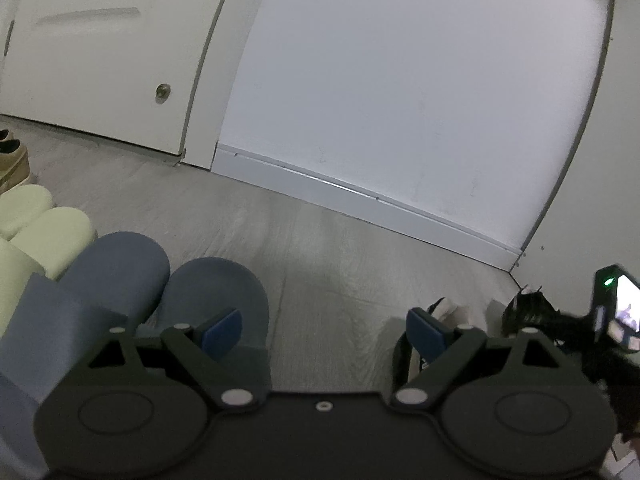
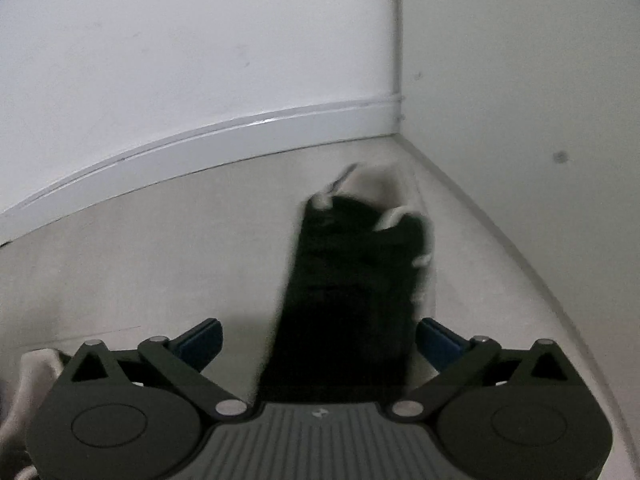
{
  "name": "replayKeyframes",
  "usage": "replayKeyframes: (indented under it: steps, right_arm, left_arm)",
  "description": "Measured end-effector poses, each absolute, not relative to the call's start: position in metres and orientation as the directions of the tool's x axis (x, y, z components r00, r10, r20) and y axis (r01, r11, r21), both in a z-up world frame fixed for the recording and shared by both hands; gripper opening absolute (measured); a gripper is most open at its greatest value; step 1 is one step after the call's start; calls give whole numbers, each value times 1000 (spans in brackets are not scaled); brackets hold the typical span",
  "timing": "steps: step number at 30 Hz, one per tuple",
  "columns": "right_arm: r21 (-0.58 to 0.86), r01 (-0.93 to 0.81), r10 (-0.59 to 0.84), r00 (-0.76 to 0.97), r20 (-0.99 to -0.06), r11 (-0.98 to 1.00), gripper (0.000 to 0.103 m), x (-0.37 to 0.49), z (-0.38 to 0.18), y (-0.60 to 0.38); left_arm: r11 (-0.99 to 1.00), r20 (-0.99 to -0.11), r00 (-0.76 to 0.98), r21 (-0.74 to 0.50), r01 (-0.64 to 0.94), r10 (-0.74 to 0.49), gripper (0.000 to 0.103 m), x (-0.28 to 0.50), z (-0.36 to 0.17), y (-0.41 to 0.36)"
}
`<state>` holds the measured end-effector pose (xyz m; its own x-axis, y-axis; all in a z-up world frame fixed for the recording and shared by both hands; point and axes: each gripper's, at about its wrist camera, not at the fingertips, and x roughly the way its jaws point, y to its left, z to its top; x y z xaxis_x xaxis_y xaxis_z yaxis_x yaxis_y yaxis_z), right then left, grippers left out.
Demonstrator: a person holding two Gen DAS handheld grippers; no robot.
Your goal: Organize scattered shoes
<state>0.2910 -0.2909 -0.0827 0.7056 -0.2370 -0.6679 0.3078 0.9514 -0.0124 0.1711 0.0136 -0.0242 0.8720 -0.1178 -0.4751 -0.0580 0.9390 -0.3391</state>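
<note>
- Black shoe (image 2: 352, 288), right wrist view: smeared by motion blur; laces and pale trim unreadable; heel end hidden behind the gripper body; whether the blue pads touch its sides cannot be told.
- Pale cloth-like thing (image 2: 28, 384), lower left edge of the same view: cut off by the edge and partly hidden behind the gripper; kind unclear.
- Blue slippers (image 1: 168, 280), left wrist view: rear parts hidden behind the left gripper's body.
- Cream slippers (image 1: 44, 224): cut off by the left edge.
- Tan shoe (image 1: 12, 160): only a sliver at the left edge.
- Black-and-white shoe (image 1: 452, 312): mostly hidden behind the right-hand finger.
- Device with lit screen (image 1: 620, 308): cut by the right edge, screen unreadable.
</note>
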Motion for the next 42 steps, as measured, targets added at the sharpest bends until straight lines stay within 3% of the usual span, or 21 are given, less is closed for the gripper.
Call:
replayKeyframes:
  steps: [5, 13, 29, 34, 38, 42]
  right_arm:
    - [-196, 287, -340, 634, -695, 938, 102, 304, -113, -282]
    - [-209, 194, -286, 632, -720, 958, 95, 291, -108, -276]
    - [-251, -187, -88, 610, -787, 950, 95, 173, -111, -194]
    - [-173, -154, -47, 600, -798, 973, 96, 168, -102, -203]
    - [-47, -74, 18, 698, -716, 996, 97, 152, -74, -218]
    - [63, 22, 27, 726, -687, 998, 100, 153, -66, -239]
  left_arm:
    - [937, -469, 875, -344, -60, -117, 90, 171, -24, 14]
    - [936, -457, 883, -345, -65, -106, 90, 167, -24, 13]
    - [915, -384, 922, -391, -106, -57, 90, 131, -13, 21]
    - [907, -402, 915, -400, -134, -42, 90, 118, -3, 25]
    - [943, -426, 905, -302, -141, -1, 95, 106, 9, 17]
    - [948, -471, 882, -279, -151, 2, 95, 114, 2, 14]
